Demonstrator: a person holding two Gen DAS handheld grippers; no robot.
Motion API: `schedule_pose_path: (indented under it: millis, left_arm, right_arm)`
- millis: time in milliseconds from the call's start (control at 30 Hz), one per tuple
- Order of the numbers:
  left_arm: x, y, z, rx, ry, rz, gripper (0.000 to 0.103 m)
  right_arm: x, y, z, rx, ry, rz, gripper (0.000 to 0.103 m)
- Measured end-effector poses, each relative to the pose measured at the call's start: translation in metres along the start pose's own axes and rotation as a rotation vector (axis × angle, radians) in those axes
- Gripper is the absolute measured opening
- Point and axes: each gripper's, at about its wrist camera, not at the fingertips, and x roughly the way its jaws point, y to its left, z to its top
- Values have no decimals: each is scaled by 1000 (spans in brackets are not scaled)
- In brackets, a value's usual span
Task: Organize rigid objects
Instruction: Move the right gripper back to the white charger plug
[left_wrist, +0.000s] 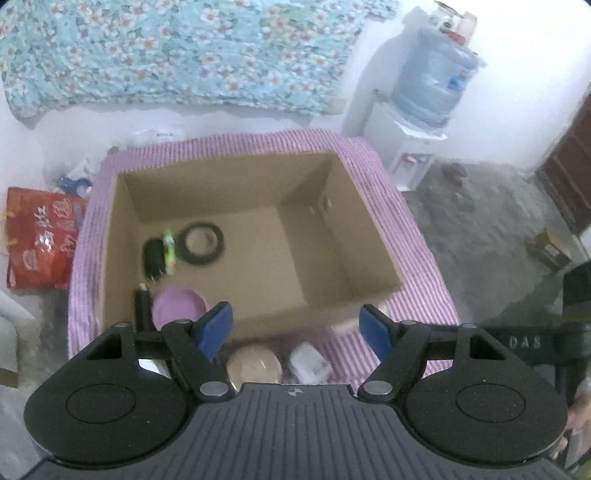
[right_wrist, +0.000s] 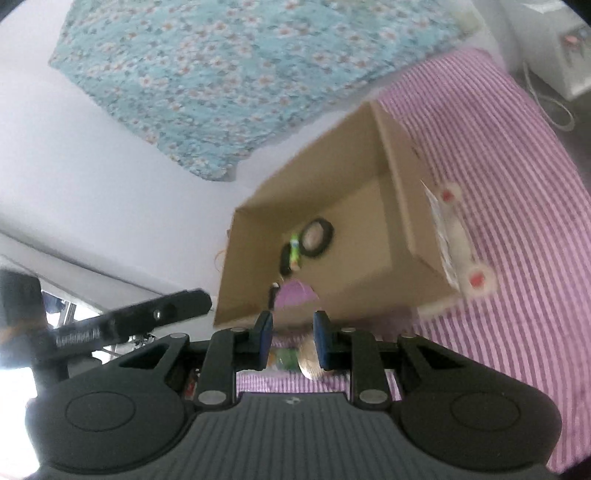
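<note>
An open cardboard box (left_wrist: 258, 184) stands on a table under a purple striped cloth (left_wrist: 417, 251). On its floor lie a black tape roll (left_wrist: 202, 243), a black plug (left_wrist: 154, 258), a small green item (left_wrist: 169, 251), a black marker (left_wrist: 142, 306) and a purple bowl (left_wrist: 177, 306). A tan round object (left_wrist: 253, 365) and a white object (left_wrist: 308, 363) rest on the cloth before the box. My left gripper (left_wrist: 295, 321) hangs open above them, holding nothing. My right gripper (right_wrist: 292, 332) faces the box (right_wrist: 399, 206) with its jaws a narrow gap apart and nothing between them.
A white packaged item with red-centred round ends (right_wrist: 458, 236) lies against the box's right side. On the floor are a red bag (left_wrist: 40, 240), a water dispenser (left_wrist: 424, 110) and a small stool (left_wrist: 550, 251). A floral cloth (left_wrist: 184, 55) hangs on the wall behind.
</note>
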Motion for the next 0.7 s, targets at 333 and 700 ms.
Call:
schedule_pose_path:
  millis: [333, 700]
  left_arm:
    - [22, -21, -58, 80, -7, -1, 76]
    - [78, -31, -78, 133, 14, 46, 72]
  right_arm:
    - [11, -16, -27, 4, 45, -110, 26]
    - [68, -25, -16, -9, 123, -172, 26]
